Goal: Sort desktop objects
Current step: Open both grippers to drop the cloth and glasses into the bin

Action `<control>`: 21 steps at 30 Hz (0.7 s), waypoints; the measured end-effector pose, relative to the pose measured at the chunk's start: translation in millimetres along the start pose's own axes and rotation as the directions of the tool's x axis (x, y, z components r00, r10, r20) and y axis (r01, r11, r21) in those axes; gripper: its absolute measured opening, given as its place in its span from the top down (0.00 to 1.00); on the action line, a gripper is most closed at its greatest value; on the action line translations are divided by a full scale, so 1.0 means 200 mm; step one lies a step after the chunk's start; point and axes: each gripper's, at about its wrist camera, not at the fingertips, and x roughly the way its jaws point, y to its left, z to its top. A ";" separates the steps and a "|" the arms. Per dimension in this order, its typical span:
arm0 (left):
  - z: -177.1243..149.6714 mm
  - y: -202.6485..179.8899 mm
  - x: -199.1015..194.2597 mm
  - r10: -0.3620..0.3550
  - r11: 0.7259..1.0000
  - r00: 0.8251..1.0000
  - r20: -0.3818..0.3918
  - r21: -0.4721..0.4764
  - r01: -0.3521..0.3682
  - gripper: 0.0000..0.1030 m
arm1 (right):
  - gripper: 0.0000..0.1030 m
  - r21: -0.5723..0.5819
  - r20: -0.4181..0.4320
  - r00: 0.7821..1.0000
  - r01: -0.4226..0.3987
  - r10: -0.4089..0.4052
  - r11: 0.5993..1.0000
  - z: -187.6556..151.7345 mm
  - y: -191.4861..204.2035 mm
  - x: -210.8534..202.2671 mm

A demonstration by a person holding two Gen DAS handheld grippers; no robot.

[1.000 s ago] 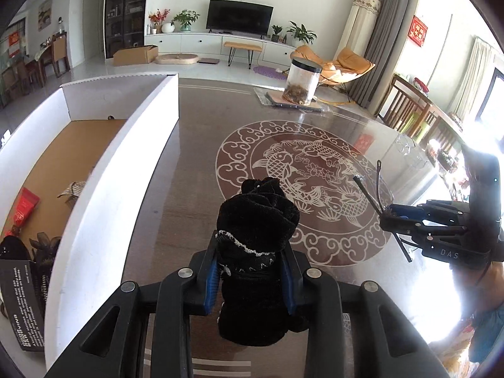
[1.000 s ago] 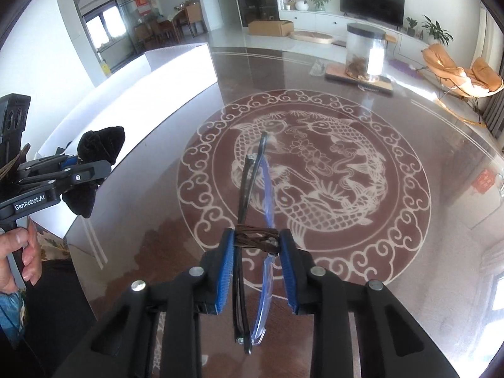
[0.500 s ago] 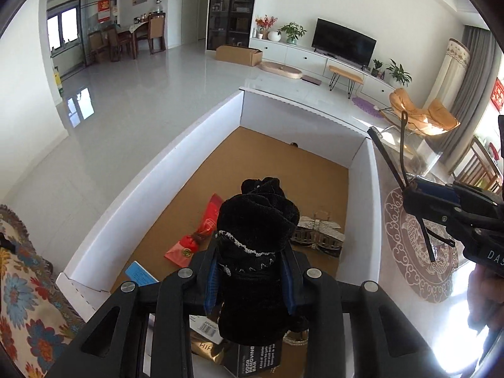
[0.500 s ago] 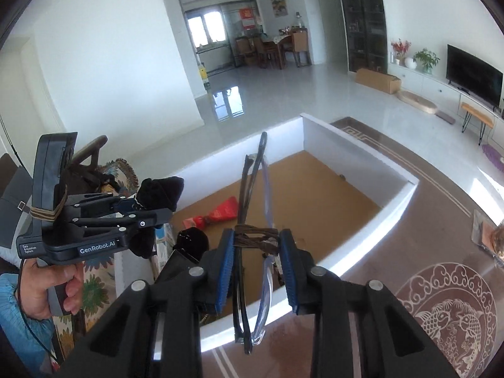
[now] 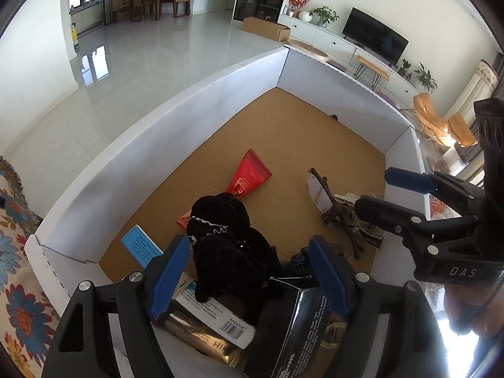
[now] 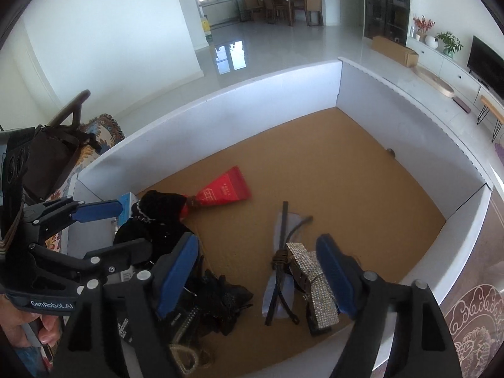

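Both grippers hang over a white-walled box point(image 5: 157, 132) with a brown cardboard floor. My left gripper point(image 5: 249, 241) is opening. The black velvet pouch point(image 5: 220, 236) lies between its blue pads on a pile of small boxes, and the pads do not press on it. My right gripper point(image 6: 258, 239) is opening too. The dark-framed glasses point(image 6: 280, 267) lie on the box floor point(image 6: 346, 173) between its pads, free of them. In the left wrist view the right gripper point(image 5: 375, 189) shows at the right, above the glasses point(image 5: 321, 192).
In the box lie a red packet point(image 6: 226, 189), a rhinestone bow point(image 6: 315, 286), a blue-and-white carton point(image 5: 138, 245), a barcoded white carton point(image 5: 217, 312) and a black carton point(image 5: 299, 321). The far half of the floor is bare. The patterned table point(image 6: 472, 315) lies to the right.
Both grippers swung from above the patterned table to over the box. Their jaws, shut a second ago on the pouch and the glasses, have opened, and both things now lie in the box.
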 end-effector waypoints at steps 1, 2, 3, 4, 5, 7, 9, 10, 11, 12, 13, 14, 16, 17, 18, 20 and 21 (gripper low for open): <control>0.00 -0.01 -0.03 0.008 1.000 1.000 0.022 -0.001 -0.007 0.25 | 0.21 -0.010 0.001 1.000 0.008 -0.008 1.000 0.00 -0.01 -0.04; 0.00 -0.03 -0.06 0.017 1.000 0.999 0.049 -0.002 -0.017 0.25 | 0.21 -0.021 -0.001 1.000 0.022 -0.022 1.000 0.00 -0.01 -0.08; -0.01 -0.06 -0.11 0.035 0.999 0.996 0.080 0.000 -0.035 0.25 | 0.20 -0.032 -0.003 0.999 0.037 -0.037 0.999 0.00 -0.02 -0.12; -0.01 -0.09 -0.15 0.053 0.999 0.992 0.114 0.002 -0.053 0.25 | 0.18 -0.042 -0.006 0.999 0.050 -0.050 0.998 -0.01 -0.03 -0.17; -0.01 -0.12 -0.19 0.066 0.998 0.987 0.146 0.004 -0.067 0.25 | 0.17 -0.050 -0.007 0.998 0.059 -0.059 0.997 -0.03 -0.04 -0.21; -0.03 -0.19 -0.26 0.098 0.995 0.975 0.197 0.005 -0.101 0.24 | 0.13 -0.066 -0.005 0.997 0.080 -0.080 0.995 -0.06 -0.06 -0.29; -0.05 -0.24 -0.32 0.132 0.991 0.964 0.233 -0.003 -0.135 0.13 | 0.13 -0.081 -0.009 0.995 0.102 -0.104 0.991 -0.09 -0.09 -0.35; -0.06 -0.27 -0.35 0.152 0.988 0.958 0.244 -0.006 -0.156 0.08 | 0.13 -0.087 -0.013 0.994 0.111 -0.113 0.990 -0.10 -0.10 -0.37; -0.08 -0.29 -0.37 0.175 0.984 0.950 0.257 -0.010 -0.178 0.00 | 0.13 -0.092 -0.017 0.992 0.120 -0.122 0.989 -0.11 -0.11 -0.39; -0.09 -0.31 -0.39 0.203 0.978 0.941 0.271 -0.016 -0.206 0.00 | 0.13 -0.094 -0.020 0.991 0.129 -0.131 0.987 -0.12 -0.12 -0.40; -0.09 -0.33 -0.41 0.232 0.972 0.932 0.279 -0.021 -0.236 0.00 | 0.13 -0.091 -0.022 0.990 0.135 -0.137 0.987 -0.13 -0.13 -0.42; -0.10 -0.35 -0.43 0.257 0.965 0.924 0.283 -0.025 -0.261 0.00 | 0.13 -0.085 -0.023 0.990 0.136 -0.138 0.987 -0.14 -0.15 -0.43; -0.11 -0.37 -0.45 0.290 0.956 0.913 0.286 -0.040 -0.291 0.00 | 0.13 -0.070 -0.021 0.991 0.131 -0.133 0.989 -0.15 -0.17 -0.45; -0.12 -0.37 -0.46 0.291 0.956 0.912 0.289 -0.046 -0.291 0.00 | 0.13 -0.062 -0.019 0.991 0.128 -0.129 0.990 -0.16 -0.17 -0.45; -0.13 -0.37 -0.47 0.293 0.956 0.911 0.290 -0.055 -0.290 0.00 | 0.13 -0.056 -0.020 0.992 0.124 -0.125 0.991 -0.15 -0.17 -0.45; -0.13 -0.37 -0.48 0.306 0.952 0.907 0.288 -0.077 -0.297 0.00 | 0.13 -0.053 -0.021 0.992 0.121 -0.122 0.991 -0.16 -0.17 -0.44; -0.13 -0.37 -0.49 0.327 0.945 0.901 0.284 -0.091 -0.314 0.00 | 0.13 -0.056 -0.021 0.992 0.122 -0.123 0.991 -0.16 -0.17 -0.44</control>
